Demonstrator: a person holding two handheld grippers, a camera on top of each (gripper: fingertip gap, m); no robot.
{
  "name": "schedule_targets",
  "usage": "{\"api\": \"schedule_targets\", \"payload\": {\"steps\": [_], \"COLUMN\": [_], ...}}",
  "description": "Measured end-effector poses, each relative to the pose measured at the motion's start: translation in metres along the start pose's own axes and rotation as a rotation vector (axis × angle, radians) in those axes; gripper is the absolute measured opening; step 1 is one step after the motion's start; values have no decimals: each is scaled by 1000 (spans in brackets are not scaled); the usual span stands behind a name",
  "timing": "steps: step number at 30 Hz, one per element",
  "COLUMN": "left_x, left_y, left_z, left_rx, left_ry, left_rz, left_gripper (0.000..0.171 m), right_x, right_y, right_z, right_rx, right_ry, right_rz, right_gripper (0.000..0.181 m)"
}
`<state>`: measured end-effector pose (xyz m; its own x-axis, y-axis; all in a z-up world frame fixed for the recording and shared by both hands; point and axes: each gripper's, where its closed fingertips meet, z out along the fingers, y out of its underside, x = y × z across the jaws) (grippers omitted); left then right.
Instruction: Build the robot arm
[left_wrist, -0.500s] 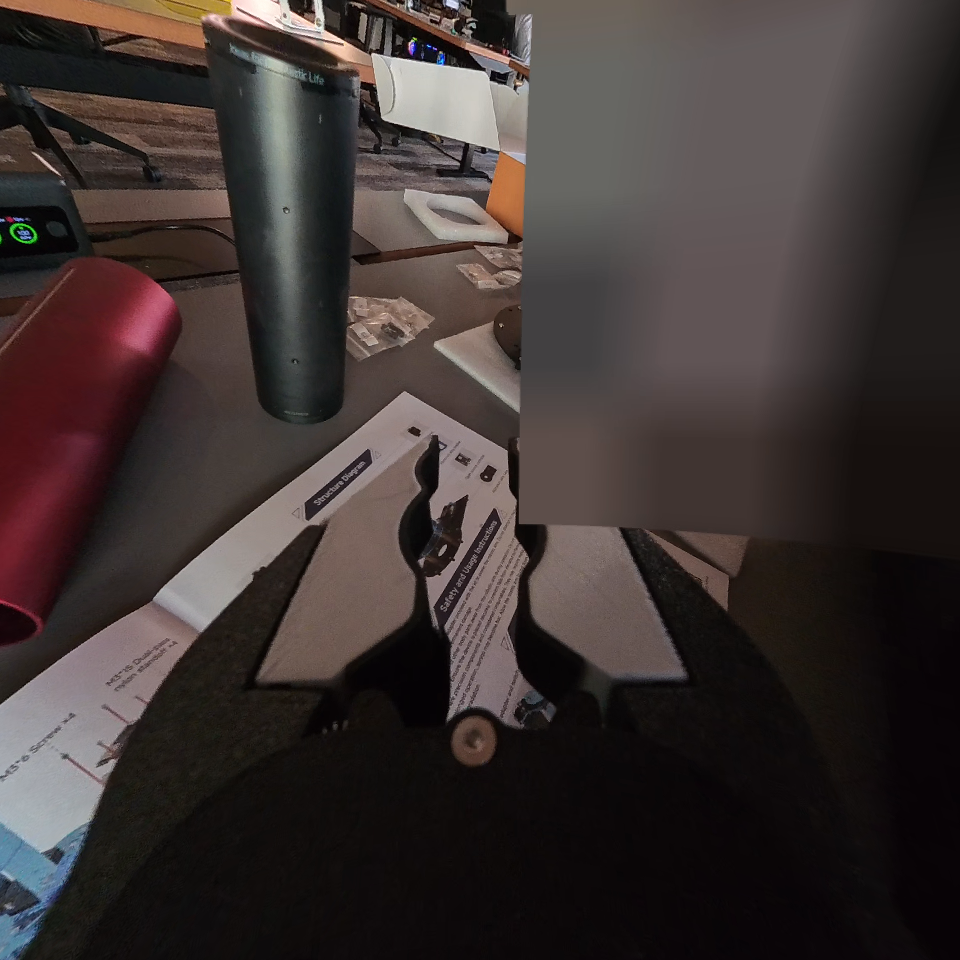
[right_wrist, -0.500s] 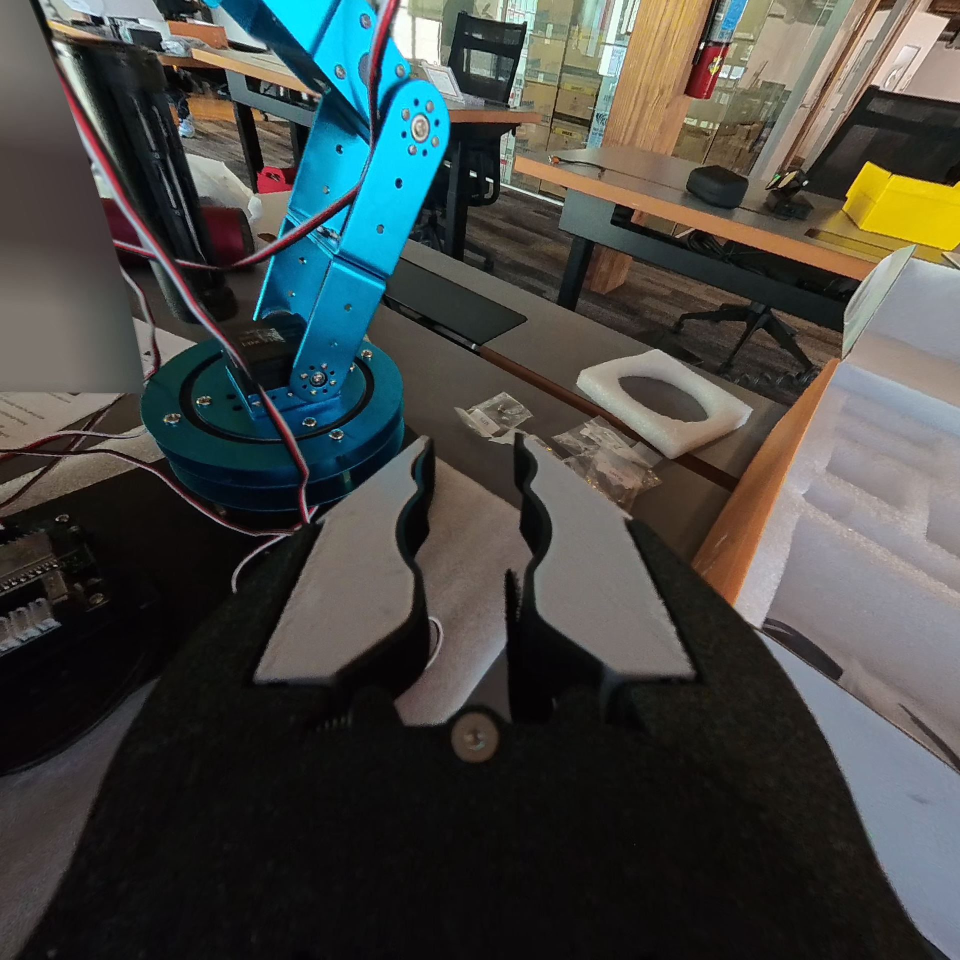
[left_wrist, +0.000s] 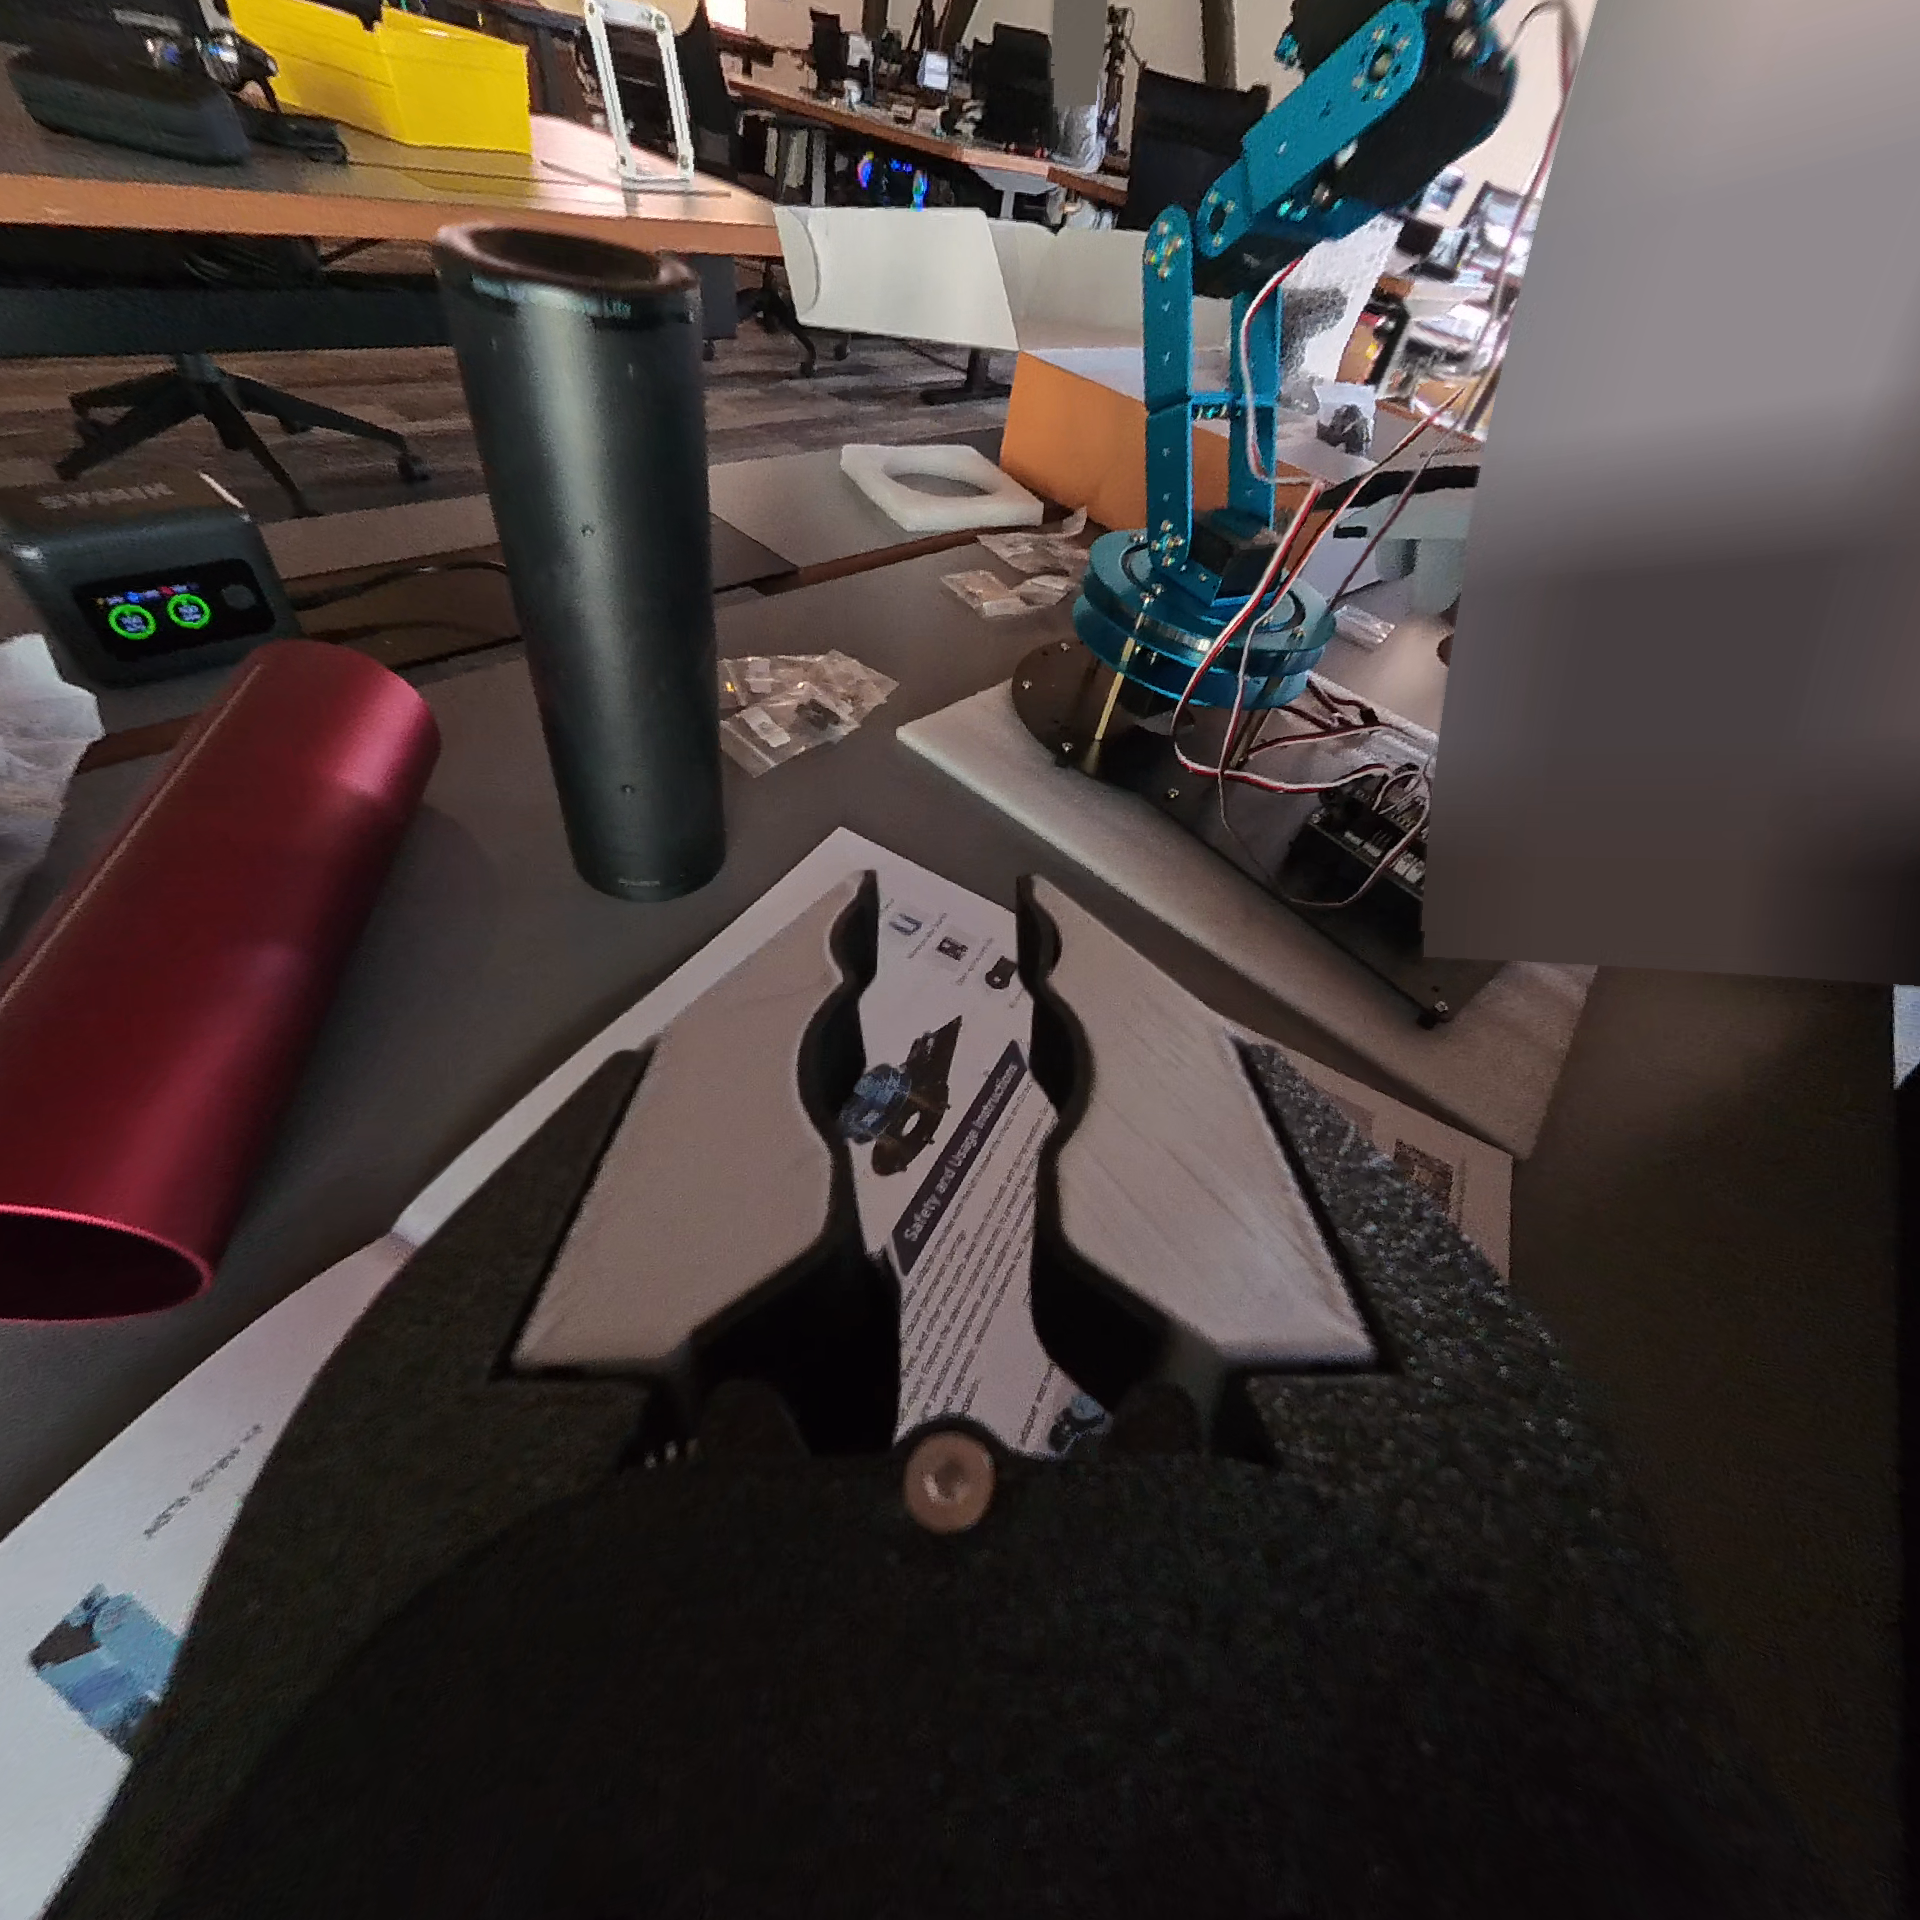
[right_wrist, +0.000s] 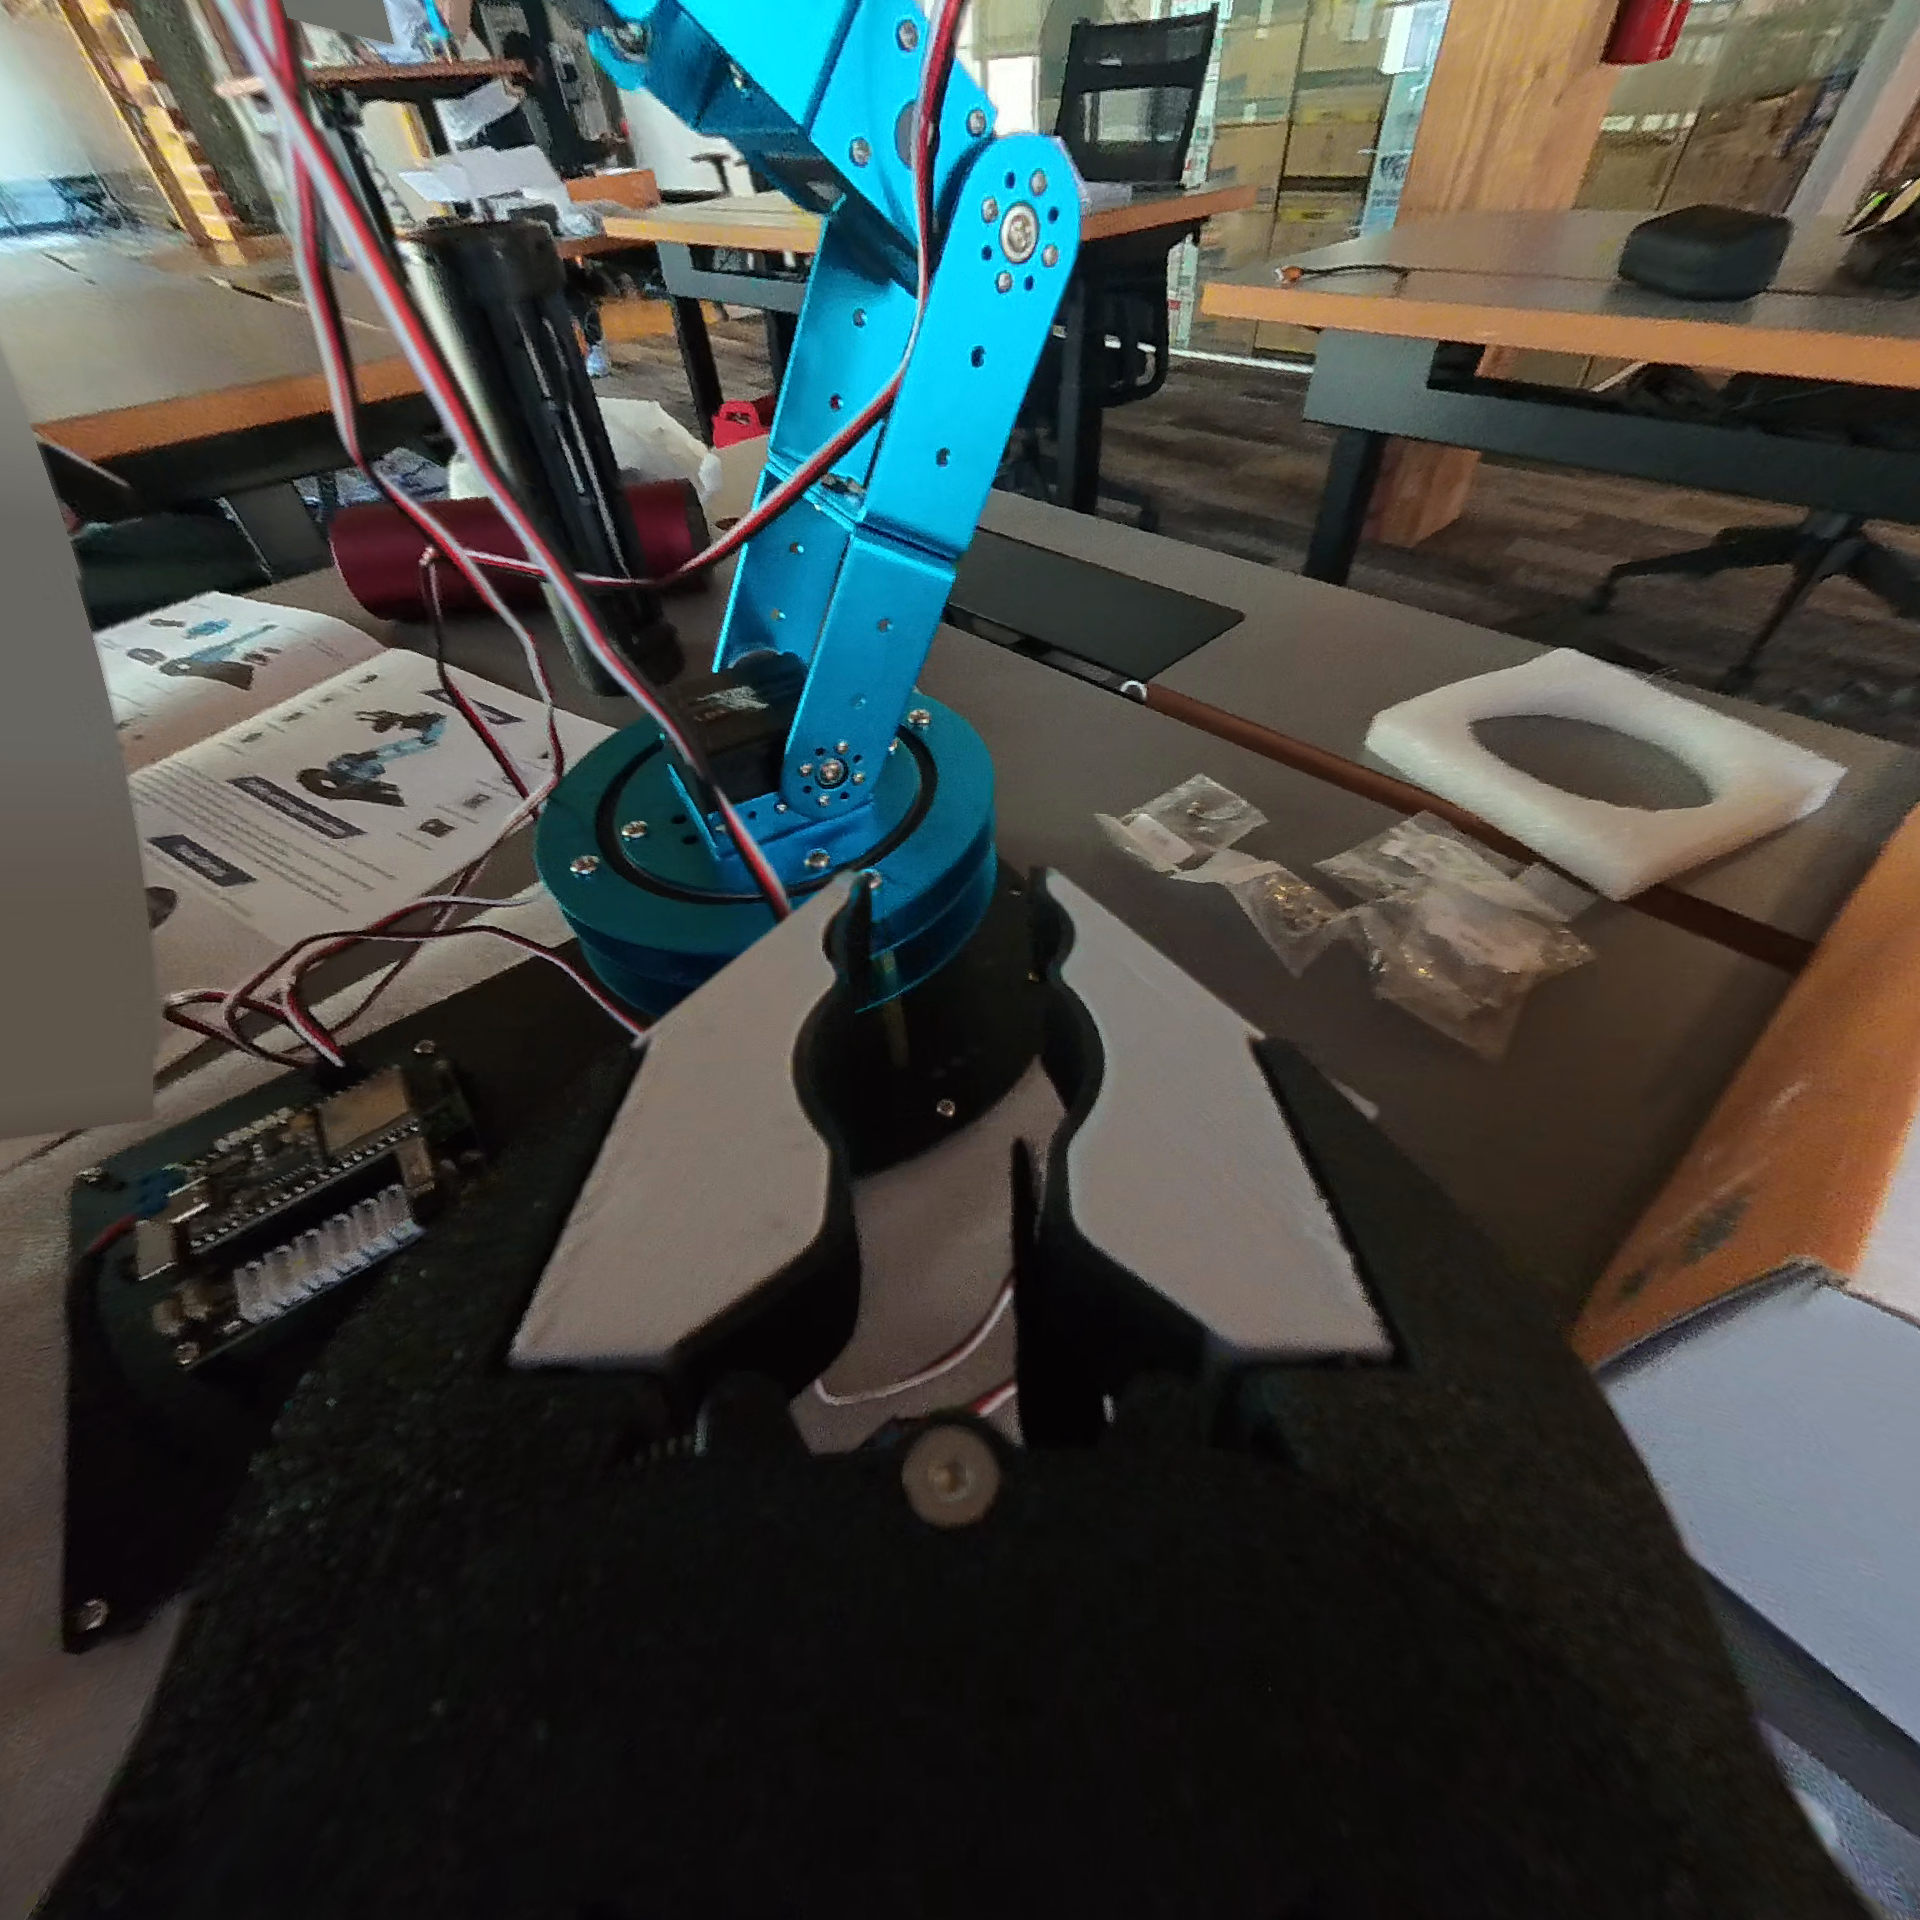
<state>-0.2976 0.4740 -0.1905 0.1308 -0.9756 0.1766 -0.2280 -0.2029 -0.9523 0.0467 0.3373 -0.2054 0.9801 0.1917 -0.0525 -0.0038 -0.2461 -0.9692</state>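
1. On the grey worktop (left_wrist: 499, 997), at your far left, a dark red tube (left_wrist: 197, 966) lies on its side; its long axis runs from the open end near you back and to the right.
2. Just right of it a dark grey cylinder (left_wrist: 592, 561) stands upright, open mouth up, with a small grey device (left_wrist: 156, 592) with lit green rings behind the tube.
3. Your left gripper (left_wrist: 943, 904) hangs over an open printed booklet (left_wrist: 966, 1164). Its jaws stand narrowly parted with nothing between them; only the page shows in the gap.
4. Right of the booklet the blue metal robot arm (right_wrist: 883, 499) rises from a round blue base (right_wrist: 769, 862) on a black plate. Its long axis climbs from the base and leans right, then folds back up and left at the elbow. Red, white and black wires (right_wrist: 416, 343) trail from it to a circuit board (right_wrist: 270, 1195) at its left.
5. Your right gripper (right_wrist: 948, 894) sits right in front of that base. Its jaws are narrowly parted and grip nothing; the tips frame the base edge and a brass standoff, and you cannot tell if they touch.
6. Further right lie small clear bags of parts (right_wrist: 1434, 925), a white foam ring (right_wrist: 1600, 769), and an orange-sided box (right_wrist: 1766, 1122).
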Motion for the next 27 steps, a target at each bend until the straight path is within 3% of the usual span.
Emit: {"api": "schedule_targets", "payload": {"steps": [9, 15, 27], "left_x": [-7, -32, -38], "left_y": [9, 18, 16], "left_z": [7, 11, 9], "left_rx": [-23, -47, -38], "left_ry": [-10, -64, -71], "left_rz": [-15, -44, -69], "left_gripper": [26, 25, 25], "right_x": [-11, -20, -30], "right_y": [-11, -12, -13], "right_z": [-5, -4, -3], "right_rx": [21, 14, 2], "right_ry": [-17, -39, -60], "right_rz": [-27, -44, -71], "right_gripper": [27, 26, 26]}}
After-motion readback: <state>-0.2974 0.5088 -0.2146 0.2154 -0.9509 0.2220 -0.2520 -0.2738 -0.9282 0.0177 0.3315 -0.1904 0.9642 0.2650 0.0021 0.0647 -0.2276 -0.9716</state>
